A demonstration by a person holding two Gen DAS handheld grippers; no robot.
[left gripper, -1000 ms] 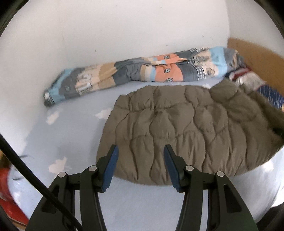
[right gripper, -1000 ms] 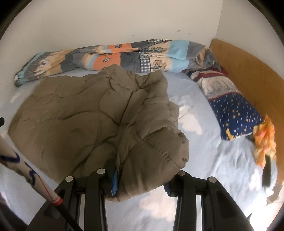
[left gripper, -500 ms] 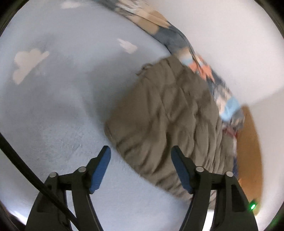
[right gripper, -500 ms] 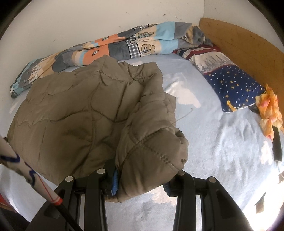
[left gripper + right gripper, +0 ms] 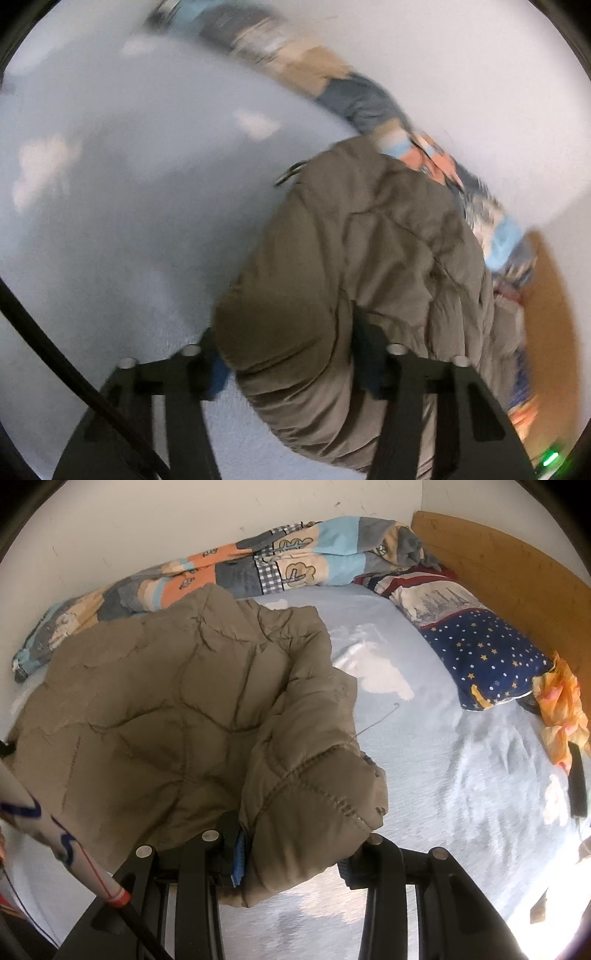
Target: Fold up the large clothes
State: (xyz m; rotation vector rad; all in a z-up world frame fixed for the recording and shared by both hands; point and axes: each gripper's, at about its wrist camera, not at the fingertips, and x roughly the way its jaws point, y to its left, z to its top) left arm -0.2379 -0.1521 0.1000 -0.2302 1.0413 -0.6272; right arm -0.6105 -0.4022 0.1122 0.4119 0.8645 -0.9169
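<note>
Right gripper (image 5: 291, 856) clamps jacket (image 5: 177, 709) edge.

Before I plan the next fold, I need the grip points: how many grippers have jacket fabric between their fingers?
2. The left gripper straddles a bunched end of the olive jacket; the right gripper holds a stitched edge of it. Whether the left has fully closed is unclear.

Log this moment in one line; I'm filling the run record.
stage: folding | left gripper: on jacket edge | right gripper: gripping jacket | surface: bed
</note>
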